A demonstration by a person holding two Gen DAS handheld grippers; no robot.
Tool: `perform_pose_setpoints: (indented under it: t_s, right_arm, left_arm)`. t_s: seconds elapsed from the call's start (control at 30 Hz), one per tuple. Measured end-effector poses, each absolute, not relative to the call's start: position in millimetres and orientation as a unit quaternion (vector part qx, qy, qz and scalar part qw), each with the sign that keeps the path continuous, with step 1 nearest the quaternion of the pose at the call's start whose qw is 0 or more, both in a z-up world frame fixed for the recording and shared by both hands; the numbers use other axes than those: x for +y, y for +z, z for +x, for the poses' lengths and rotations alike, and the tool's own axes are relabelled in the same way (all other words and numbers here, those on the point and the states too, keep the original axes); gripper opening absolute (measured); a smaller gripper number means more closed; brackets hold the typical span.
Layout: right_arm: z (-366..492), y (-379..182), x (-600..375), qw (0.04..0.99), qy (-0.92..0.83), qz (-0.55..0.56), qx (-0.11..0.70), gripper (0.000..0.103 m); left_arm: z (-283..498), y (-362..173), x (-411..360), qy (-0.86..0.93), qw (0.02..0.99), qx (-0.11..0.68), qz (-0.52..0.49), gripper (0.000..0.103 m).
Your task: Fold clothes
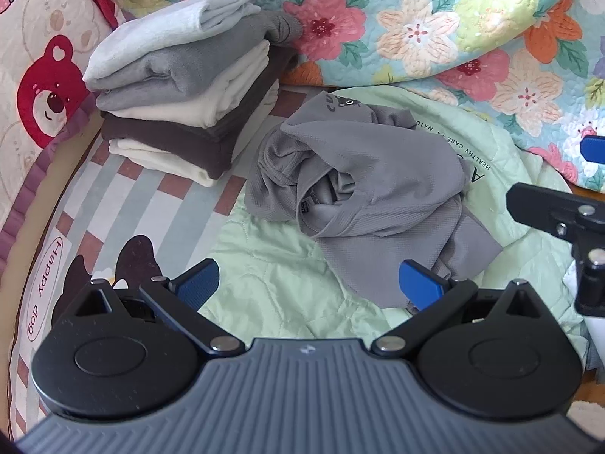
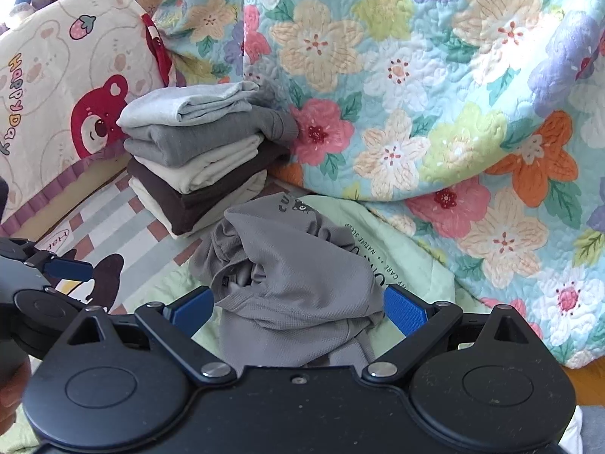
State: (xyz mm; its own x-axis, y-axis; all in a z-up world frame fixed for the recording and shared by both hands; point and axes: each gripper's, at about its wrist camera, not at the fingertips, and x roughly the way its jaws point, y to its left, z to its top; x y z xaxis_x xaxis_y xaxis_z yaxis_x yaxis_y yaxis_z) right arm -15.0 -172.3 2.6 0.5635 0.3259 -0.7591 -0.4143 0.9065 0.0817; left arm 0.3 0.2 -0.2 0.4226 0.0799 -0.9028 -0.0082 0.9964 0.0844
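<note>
A crumpled grey shirt point(image 1: 363, 189) with a small cat print lies in a heap on a pale green quilt point(image 1: 272, 272). My left gripper point(image 1: 308, 283) is open just in front of the heap, its right blue pad close to the shirt's near hem, nothing held. In the right wrist view the same grey shirt point(image 2: 295, 276) sits between the spread blue pads of my right gripper point(image 2: 298, 308), which is open and low over the cloth. The right gripper's black frame point(image 1: 559, 219) shows at the right edge of the left wrist view. The left gripper point(image 2: 49, 268) shows at the left edge of the right wrist view.
A stack of folded clothes point(image 1: 189, 90) in grey, cream and brown stands behind and left of the shirt point(image 2: 204, 155). A floral quilt point(image 2: 435, 94) rises behind. A bear-print cushion point(image 1: 41, 75) borders the left. A striped mat point(image 1: 143, 204) lies under the stack.
</note>
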Motion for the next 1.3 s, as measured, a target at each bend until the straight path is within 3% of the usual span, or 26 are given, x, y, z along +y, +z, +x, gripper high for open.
perform_pose_setpoints:
  t_s: [1.3]
  right_arm:
    - [-7.0, -6.0, -170.7, 0.878, 0.229, -0.004, 0.42, 0.099]
  left_arm:
    - [-15.6, 9.2, 14.7, 0.042, 0.848, 0.528, 0.022, 0.103]
